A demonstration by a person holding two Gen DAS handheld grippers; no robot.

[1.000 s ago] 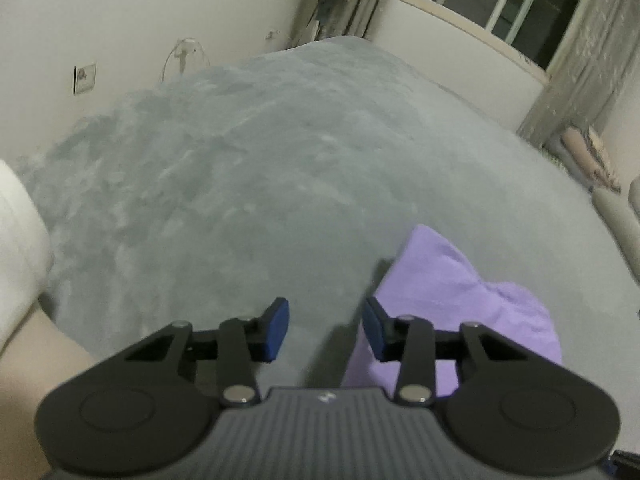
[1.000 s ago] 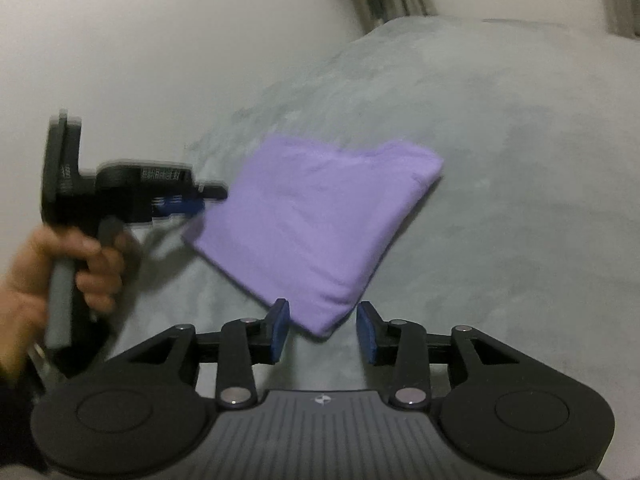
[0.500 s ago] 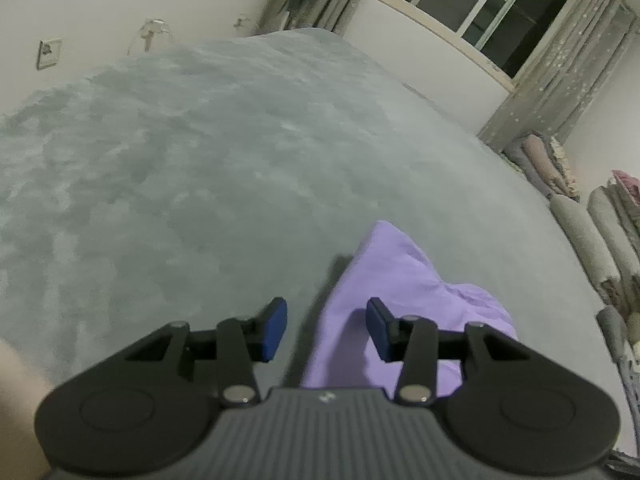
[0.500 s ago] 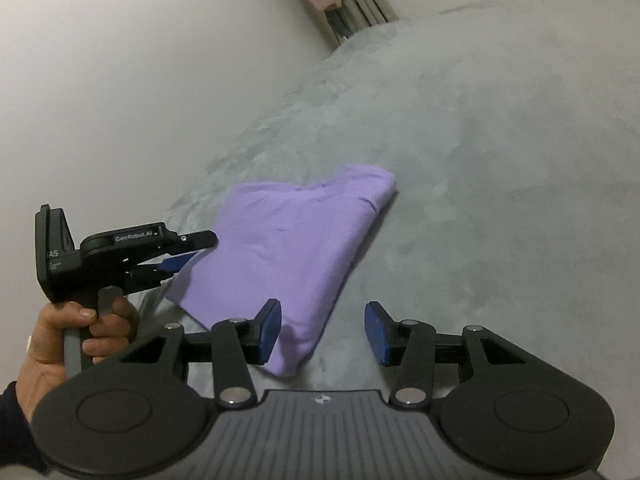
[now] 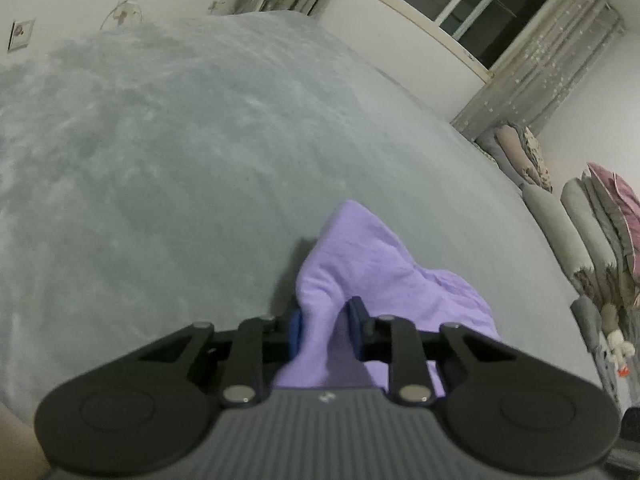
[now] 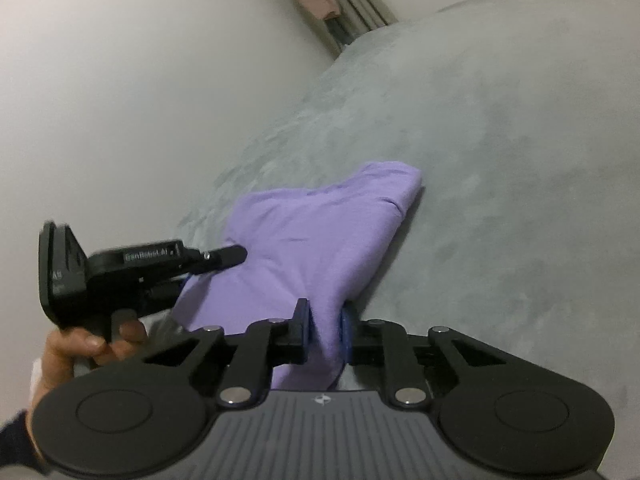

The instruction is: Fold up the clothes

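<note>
While the purple garment [image 6: 320,236] lies on the grey blanket [image 5: 168,160], left gripper [image 5: 325,326] and right gripper [image 6: 325,330] each pinch a fold of it — lifted edges.

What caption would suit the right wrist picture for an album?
Both handheld grippers, right gripper and left gripper, pinch the near edge of a folded purple garment on a grey blanket.

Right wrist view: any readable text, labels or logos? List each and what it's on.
"GenRobot.AI": white print on the side of the left gripper, slightly blurred.
"A5" or similar: small white marks on the rear block of that same gripper, too blurred to be sure.
A small white logo, no letters, sits on the body of the right gripper.
The purple cloth and grey blanket carry no text.
</note>
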